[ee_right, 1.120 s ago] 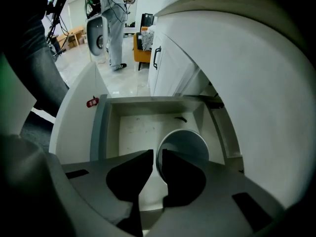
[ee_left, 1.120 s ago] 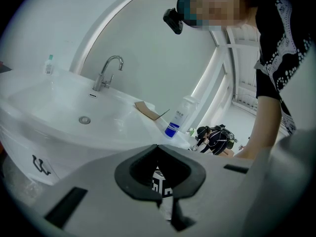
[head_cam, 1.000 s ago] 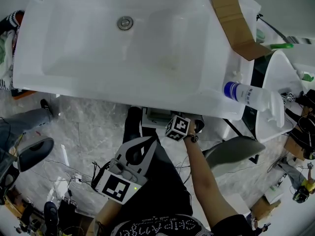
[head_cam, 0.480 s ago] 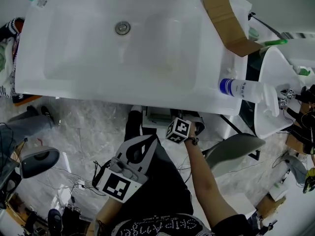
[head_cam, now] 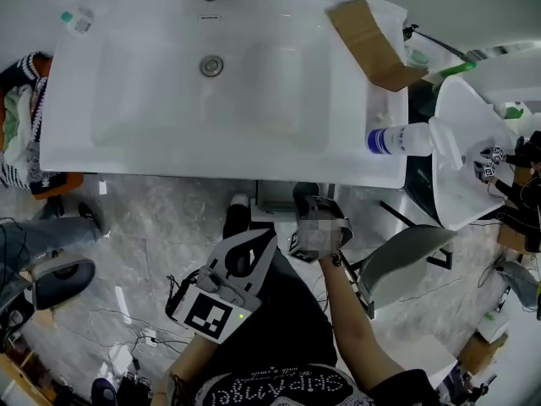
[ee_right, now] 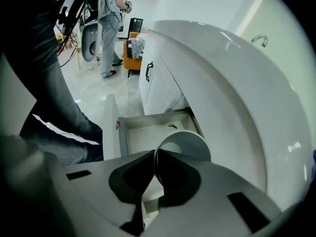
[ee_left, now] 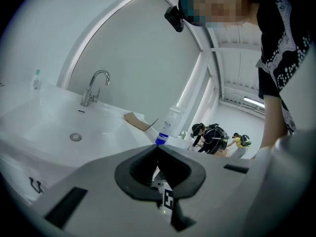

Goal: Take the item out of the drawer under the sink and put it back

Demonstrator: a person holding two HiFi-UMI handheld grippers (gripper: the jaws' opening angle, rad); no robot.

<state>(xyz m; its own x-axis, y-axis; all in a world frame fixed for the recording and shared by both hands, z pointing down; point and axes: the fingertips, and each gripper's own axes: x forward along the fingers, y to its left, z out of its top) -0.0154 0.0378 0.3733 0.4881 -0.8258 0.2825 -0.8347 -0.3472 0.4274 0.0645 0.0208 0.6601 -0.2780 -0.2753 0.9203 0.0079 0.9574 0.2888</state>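
White cup (ee_right: 185,144): held by the right gripper (ee_right: 155,154) above the open drawer (ee_right: 148,127), clear of the drawer floor. Its mouth faces the camera, and one thin side of its rim sits between the fingers. The fingers have just been closing and now pinch that wall.

Left gripper (ee_left: 158,149): fingers pressed together at the tips, nothing between them. It is held off to the side, pointing towards the sink (head_cam: 203,100).

Obstructions:
- The sink's front edge overhangs the drawer, so the head view shows only a strip of the drawer front.
- A leg in dark trousers (ee_right: 54,112) stands just beside the drawer on its open side.
- A white cabinet door with a dark handle (ee_right: 153,78) lies beyond the drawer.

Surroundings:
- The tap (ee_left: 94,85) stands at the back of the basin.
- A spray bottle (head_cam: 406,139) lies on its side at the sink's right end, with folded cardboard (head_cam: 368,45) behind it.
- A small bottle (head_cam: 78,19) is at the far left corner.
- A second white basin (head_cam: 461,159) is to the right.
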